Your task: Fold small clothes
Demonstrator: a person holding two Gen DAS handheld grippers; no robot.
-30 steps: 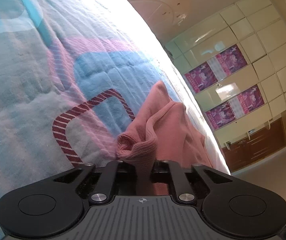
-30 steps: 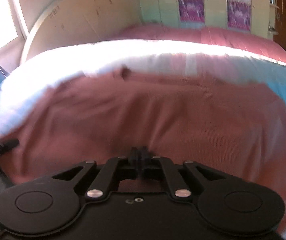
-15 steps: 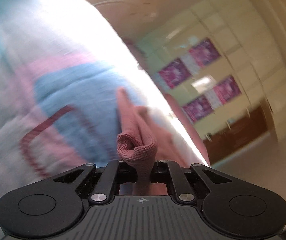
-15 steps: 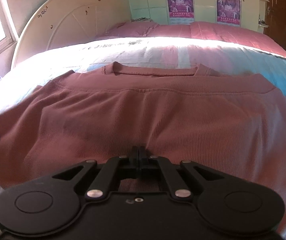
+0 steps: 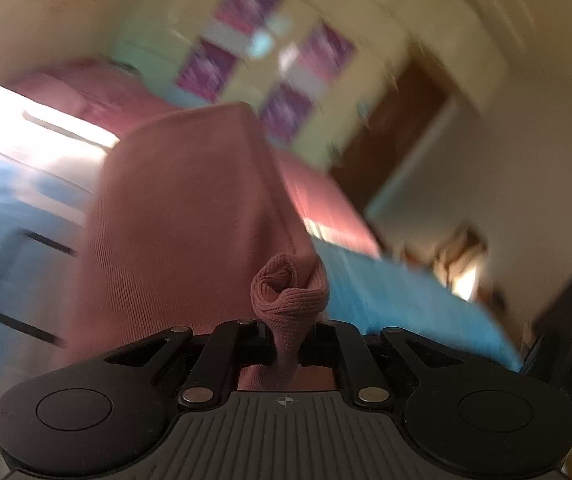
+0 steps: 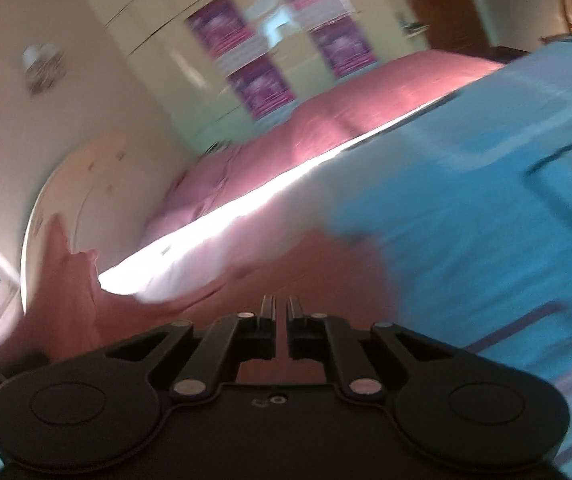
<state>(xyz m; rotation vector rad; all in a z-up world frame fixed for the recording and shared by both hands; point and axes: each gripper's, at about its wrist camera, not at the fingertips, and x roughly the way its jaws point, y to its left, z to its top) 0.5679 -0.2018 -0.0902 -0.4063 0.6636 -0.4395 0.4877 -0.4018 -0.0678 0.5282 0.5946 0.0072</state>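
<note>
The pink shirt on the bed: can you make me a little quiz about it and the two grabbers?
1. True or false: the left gripper pinches the pink shirt.
2. What lies between the right gripper's jaws? A) shirt B) nothing C) a sock
3. Fill in: the bed cover beside the shirt is mostly ____.

Key: 1 true: a bunched bit of cloth sticks up between its jaws. 2 B: they have just been opening, with a bare gap. 3 blue.

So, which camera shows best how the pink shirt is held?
The left wrist view: a bunched fold of the shirt is pinched in the shut left tool. The right wrist view shows only blurred shirt beyond the right tool, whose jaws stand slightly apart, empty.
</note>
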